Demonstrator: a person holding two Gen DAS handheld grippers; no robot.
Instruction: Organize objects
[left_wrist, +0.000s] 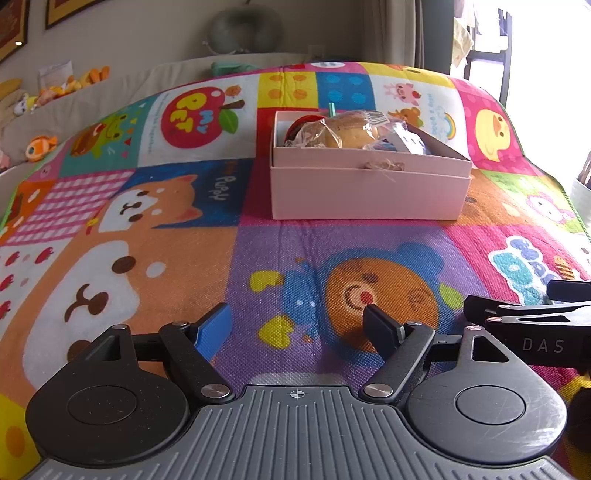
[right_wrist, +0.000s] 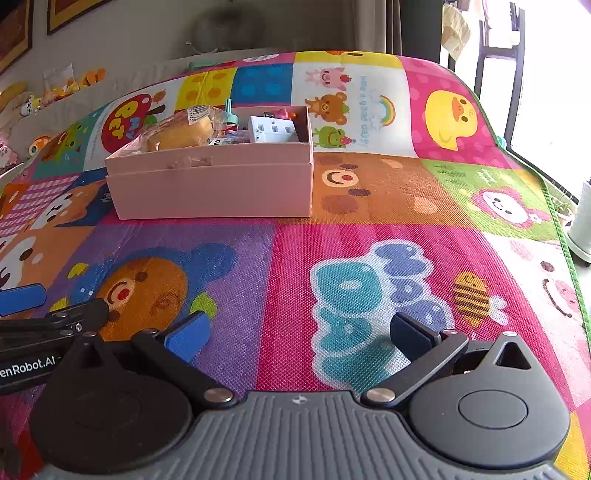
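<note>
While both grippers' fingers spread empty, the pink box sits crammed with wrapped items.

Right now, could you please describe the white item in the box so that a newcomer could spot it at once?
On the colourful cartoon play mat stands a pale pink box. At its right end lies a white blocky item with small dark square marks. Unlike the plastic-wrapped yellow bun at the left end, it is hard-edged and unwrapped.
</note>
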